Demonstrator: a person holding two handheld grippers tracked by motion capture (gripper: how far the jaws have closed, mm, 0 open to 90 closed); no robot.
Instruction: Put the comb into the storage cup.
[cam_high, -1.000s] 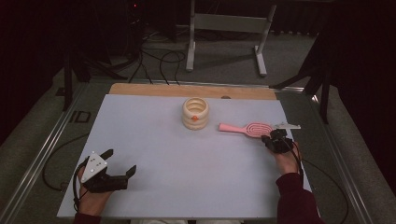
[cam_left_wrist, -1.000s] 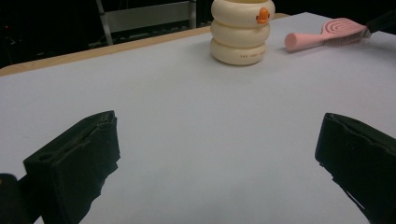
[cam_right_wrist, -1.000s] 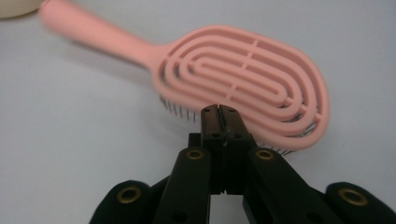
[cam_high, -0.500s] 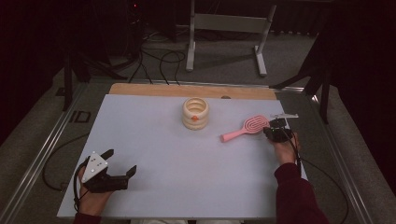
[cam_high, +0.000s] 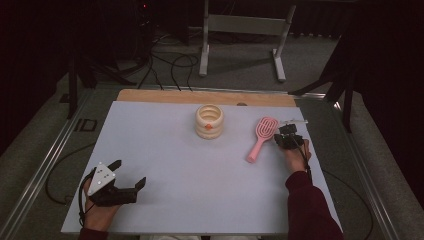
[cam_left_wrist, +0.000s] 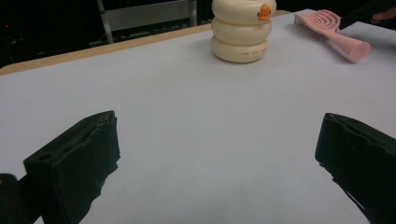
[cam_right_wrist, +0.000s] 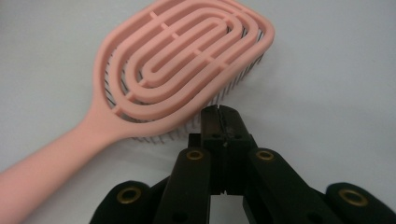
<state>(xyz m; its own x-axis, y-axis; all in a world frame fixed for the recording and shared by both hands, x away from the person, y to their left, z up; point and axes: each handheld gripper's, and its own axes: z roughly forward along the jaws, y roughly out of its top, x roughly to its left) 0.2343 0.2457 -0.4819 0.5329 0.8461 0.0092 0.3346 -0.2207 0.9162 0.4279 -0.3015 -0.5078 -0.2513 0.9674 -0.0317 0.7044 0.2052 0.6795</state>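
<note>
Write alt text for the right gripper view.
The right tongs, jaws shut, press their tips against the bristled edge of a pink vented hairbrush. The brush lies bristles down on a white table, its handle running off toward the lower left.

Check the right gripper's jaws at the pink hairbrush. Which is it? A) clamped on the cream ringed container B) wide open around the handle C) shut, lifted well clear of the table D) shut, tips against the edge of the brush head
D: in the right gripper view the right gripper has its jaws pressed together, tips at the edge of the pink hairbrush head, with nothing held between them.
</note>
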